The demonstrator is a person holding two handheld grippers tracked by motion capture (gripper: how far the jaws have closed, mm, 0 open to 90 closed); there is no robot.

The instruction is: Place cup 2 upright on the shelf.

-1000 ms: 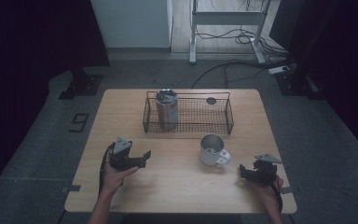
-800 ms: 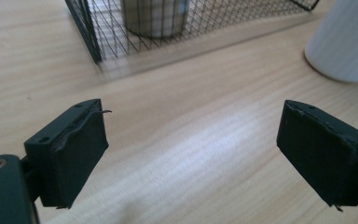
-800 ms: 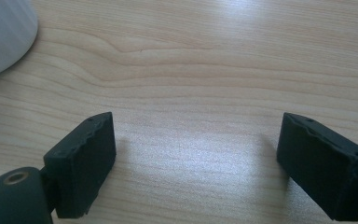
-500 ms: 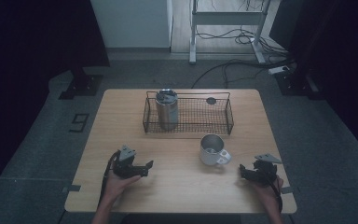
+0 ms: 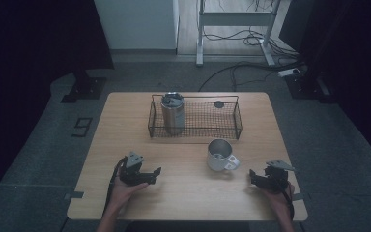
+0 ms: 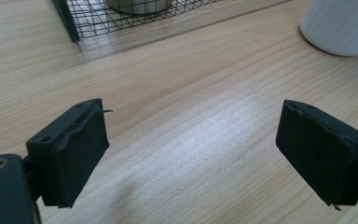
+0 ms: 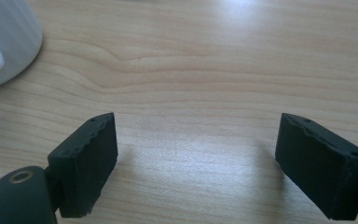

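While jaws gape | ribbed white mug (image 5: 218, 155) | grained wooden table (image 5: 125, 125)

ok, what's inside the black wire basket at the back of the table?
The black wire basket holds an upright steel tumbler at its left end and a small dark round object near its back right. The basket floor under the tumbler is hidden.

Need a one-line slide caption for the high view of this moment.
Both tongs, left and right, rest open near the white mug; a steel tumbler stands in the wire basket.
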